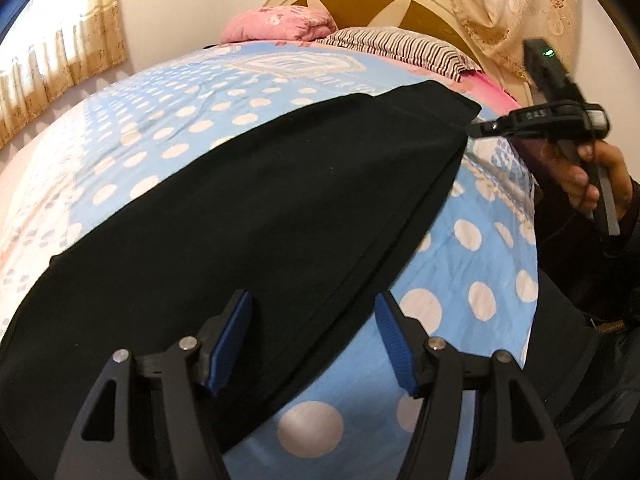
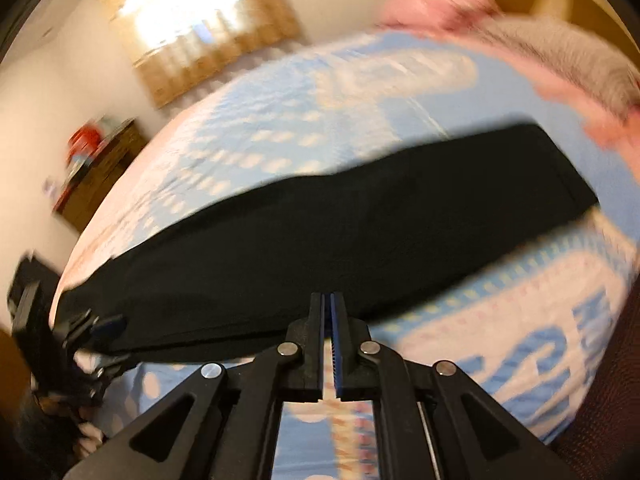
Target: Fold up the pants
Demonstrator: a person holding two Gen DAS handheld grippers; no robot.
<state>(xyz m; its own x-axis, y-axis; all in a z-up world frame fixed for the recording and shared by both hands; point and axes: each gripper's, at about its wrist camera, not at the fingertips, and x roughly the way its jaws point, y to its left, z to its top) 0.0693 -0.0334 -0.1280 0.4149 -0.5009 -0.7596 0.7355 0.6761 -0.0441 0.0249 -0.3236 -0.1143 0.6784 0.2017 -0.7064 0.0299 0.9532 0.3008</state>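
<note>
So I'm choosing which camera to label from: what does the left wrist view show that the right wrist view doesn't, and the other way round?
Only the left wrist view: the left gripper close up with jaws open over the edge of the pants, a sharp headboard and striped pillow, and the hand holding the right gripper.
Only the right wrist view: the right gripper close up with jaws shut on nothing, and a dark cabinet by the wall.
Both: the pants lying flat on the dotted blue bedspread, the pink pillow, the curtains.

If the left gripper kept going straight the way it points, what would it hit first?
Most likely the black pants lying on the bed: the open left gripper points down at their near edge. Depth is unclear, so it might land on the bedspread beside them.
</note>
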